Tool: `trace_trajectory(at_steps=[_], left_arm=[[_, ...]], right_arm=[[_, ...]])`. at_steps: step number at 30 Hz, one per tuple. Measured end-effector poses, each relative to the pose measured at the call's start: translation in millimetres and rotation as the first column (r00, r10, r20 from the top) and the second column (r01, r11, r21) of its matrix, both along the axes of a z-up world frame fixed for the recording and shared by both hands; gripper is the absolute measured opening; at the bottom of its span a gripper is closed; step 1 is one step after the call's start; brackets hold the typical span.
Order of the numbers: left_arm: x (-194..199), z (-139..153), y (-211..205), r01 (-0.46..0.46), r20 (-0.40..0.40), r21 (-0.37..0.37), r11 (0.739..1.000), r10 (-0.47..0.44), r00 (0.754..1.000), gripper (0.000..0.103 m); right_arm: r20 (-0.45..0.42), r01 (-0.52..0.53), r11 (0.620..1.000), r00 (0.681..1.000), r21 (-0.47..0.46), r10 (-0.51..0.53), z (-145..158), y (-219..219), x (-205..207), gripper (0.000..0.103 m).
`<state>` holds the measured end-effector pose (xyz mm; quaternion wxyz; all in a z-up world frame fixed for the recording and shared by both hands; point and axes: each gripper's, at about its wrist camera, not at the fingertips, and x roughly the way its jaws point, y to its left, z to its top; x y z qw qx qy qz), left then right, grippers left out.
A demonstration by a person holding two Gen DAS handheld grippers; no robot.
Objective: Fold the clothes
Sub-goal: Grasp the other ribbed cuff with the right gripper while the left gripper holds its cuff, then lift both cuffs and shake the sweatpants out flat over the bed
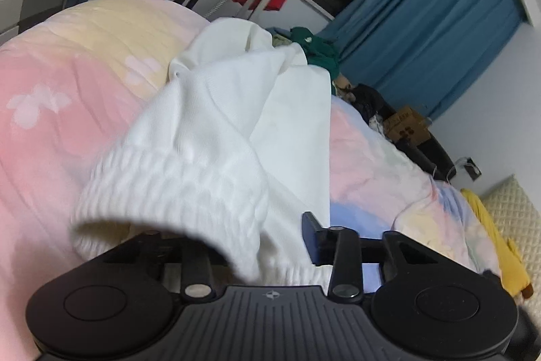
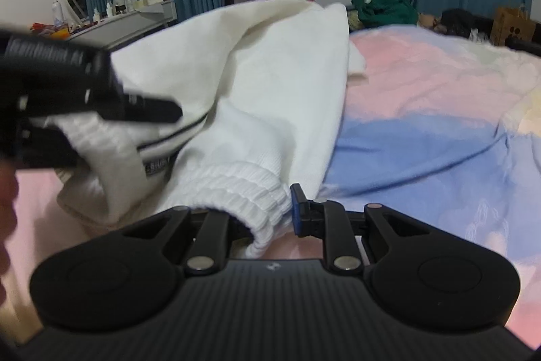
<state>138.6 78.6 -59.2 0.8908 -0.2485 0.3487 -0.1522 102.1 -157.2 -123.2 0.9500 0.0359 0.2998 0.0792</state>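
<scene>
Pastel bedspread (image 2: 422, 83) underlies a white zip sweatshirt (image 2: 270, 83); its ribbed hem (image 2: 236, 188) is pinched narrowly by right gripper (image 2: 270, 208) and left gripper (image 1: 257, 246); body runs away toward the curtains.

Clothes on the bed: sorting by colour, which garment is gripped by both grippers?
The white sweatshirt, ribbed hem pinched by the right gripper; the green garment lies untouched far behind.

Both claws, left (image 1: 257, 242) and right (image 2: 270, 208), clamp white ribbed cloth.
</scene>
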Motion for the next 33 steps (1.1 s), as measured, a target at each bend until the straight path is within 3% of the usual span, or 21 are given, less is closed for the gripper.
trace_trajectory(at_steps=[1, 3, 8, 12, 16, 20, 23, 26, 30, 33], left_arm=[[3.2, 3.1, -0.4, -0.011, 0.003, 0.007, 1.0, 0.011, 1.0, 0.02], [8.2, 10.2, 1.5, -0.032, 0.009, 0.021, 0.999, 0.032, 0.999, 0.011], [11.9, 46.7, 30.8, -0.085, 0.055, 0.009, 0.996, 0.084, 0.995, 0.009], [24.1, 95.6, 68.9, -0.134, 0.12, 0.047, 0.99, 0.128, 0.985, 0.008], [52.0, 136.9, 112.8, -0.215, 0.161, 0.06, 0.975, 0.203, 0.966, 0.008], [94.2, 158.3, 161.2, -0.316, 0.135, 0.072, 0.946, 0.305, 0.943, 0.008], [128.5, 150.1, 200.5, -0.395, 0.082, 0.094, 0.914, 0.389, 0.918, 0.008], [156.7, 116.0, 234.2, -0.445, 0.034, 0.148, 0.883, 0.445, 0.895, 0.008], [174.6, 59.2, 263.6, -0.455, -0.082, 0.205, 0.866, 0.479, 0.874, 0.009], [174.9, 36.8, 268.3, -0.437, -0.089, 0.232, 0.869, 0.466, 0.88, 0.01]], right_arm=[[-0.005, 0.0, 1.0, 1.0, 0.015, 0.0, 0.5, -1.3, -1.4, 0.019], [-0.004, 0.007, 0.999, 1.0, 0.033, -0.006, 4.1, -2.3, -6.4, 0.019], [0.031, 0.032, 0.999, 0.999, 0.033, -0.033, 19.2, 1.9, -25.7, 0.019], [0.056, 0.004, 0.997, 0.998, 0.08, -0.008, 34.6, 11.9, -44.8, 0.019], [0.064, -0.031, 0.98, 0.998, 0.199, 0.019, 44.3, 29.6, -52.8, 0.019], [0.116, -0.135, 0.915, 0.988, 0.38, 0.097, 58.8, 57.0, -49.1, 0.02], [0.145, -0.21, 0.873, 0.976, 0.44, 0.161, 65.0, 91.6, -39.9, 0.02], [0.14, -0.246, 0.838, 0.969, 0.487, 0.203, 58.5, 127.3, -22.0, 0.02], [0.059, -0.225, 0.856, 0.973, 0.466, 0.223, 29.3, 156.9, 2.1, 0.02], [0.023, -0.222, 0.874, 0.972, 0.433, 0.235, 15.9, 161.7, 10.6, 0.021]])
